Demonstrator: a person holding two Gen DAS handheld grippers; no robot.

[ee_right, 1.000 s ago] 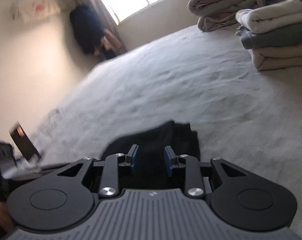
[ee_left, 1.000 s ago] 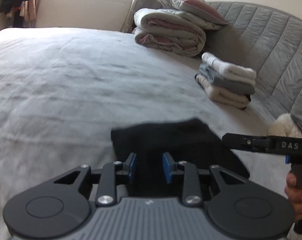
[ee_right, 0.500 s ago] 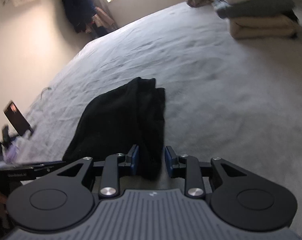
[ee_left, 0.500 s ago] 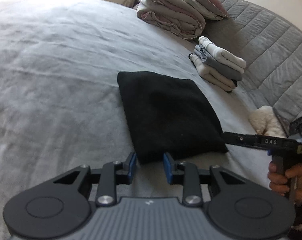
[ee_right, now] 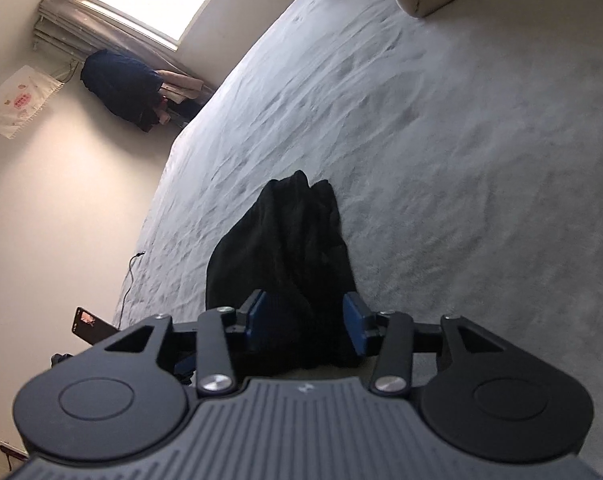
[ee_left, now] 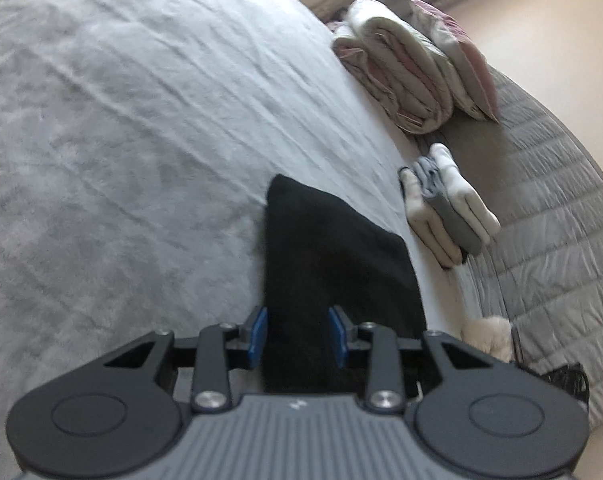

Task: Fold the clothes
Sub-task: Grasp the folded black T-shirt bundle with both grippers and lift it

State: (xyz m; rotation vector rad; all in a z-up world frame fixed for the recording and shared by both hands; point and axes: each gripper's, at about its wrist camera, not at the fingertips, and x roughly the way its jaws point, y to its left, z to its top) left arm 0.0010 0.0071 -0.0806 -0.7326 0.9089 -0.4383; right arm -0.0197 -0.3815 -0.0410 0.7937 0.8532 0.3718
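A black folded garment (ee_left: 333,248) lies flat on the grey bed (ee_left: 121,140), stretching away from both grippers. My left gripper (ee_left: 297,336) is at its near edge, and the thick fold fills the gap between the blue pads (ee_left: 257,336), which grip it. In the right wrist view the same garment (ee_right: 289,240) rests rumpled on the bed (ee_right: 461,160). My right gripper (ee_right: 305,324) is at its near end with its jaws opening. The cloth lies loosely between them, and the right pad (ee_right: 353,328) stands clear of it.
A stack of folded clothes (ee_left: 445,212) sits by the grey quilted headboard (ee_left: 549,220), with a folded duvet (ee_left: 397,68) and a pillow (ee_left: 457,52) behind. A white plush thing (ee_left: 487,330) lies near the bed's edge. A phone (ee_right: 91,326) and a cable (ee_right: 129,280) lie at the left edge.
The garment went from hanging lifted to lying spread on the bed. Both views rolled and dipped. The right jaws widened. The other gripper and hand left the left wrist view.
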